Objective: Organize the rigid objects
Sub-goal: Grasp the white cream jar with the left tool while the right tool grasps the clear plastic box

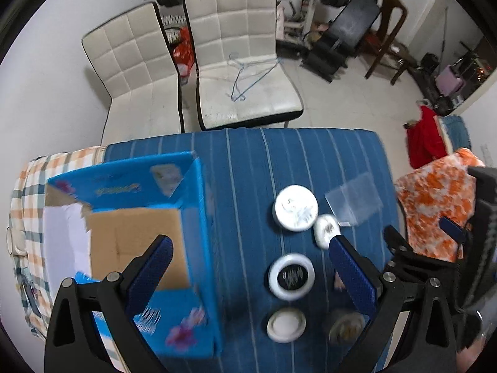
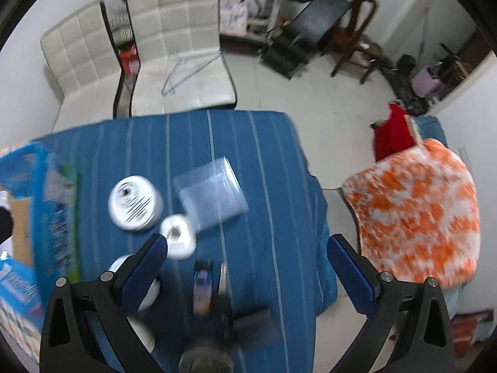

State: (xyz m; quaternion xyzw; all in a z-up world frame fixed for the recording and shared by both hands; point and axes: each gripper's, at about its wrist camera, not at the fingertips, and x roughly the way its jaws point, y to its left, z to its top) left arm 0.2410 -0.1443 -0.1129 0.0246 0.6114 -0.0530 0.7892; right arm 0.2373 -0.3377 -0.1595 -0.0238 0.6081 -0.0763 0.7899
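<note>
Fingers: both pairs stand wide apart and hold nothing; your left gripper [image 1: 248,267] hangs over the gap between box and jars, your right gripper [image 2: 245,261] over the jars' right side.
Worktop [image 1: 310,155]: blue striped cloth, and everything to sort lies on it, so you have room to come straight down.
Box [image 1: 136,233]: blue carton, flaps up, cardboard floor bare, at the left of the cloth; it looks like the place for the things, so keep your left fingers clear of its near wall as you swing across.
Large white jar [image 1: 295,208]: stands upright right of the box, touching or almost touching the small white jar [image 1: 326,230]; I judge it the sensible first pick. Straddle its round sides and centre it before closing.
Clear packet [image 2: 211,195]: lies flat just behind the jars; don't drag it along.
Black-topped jar [image 1: 291,276]: nearer you, apart from the others, an easy second pick.
White lid-like round [image 1: 285,324]: nearest of the column; too blurred to tell whether it is a jar or a loose cap.
Small things by the right gripper: blurred, cannot name them.
</note>
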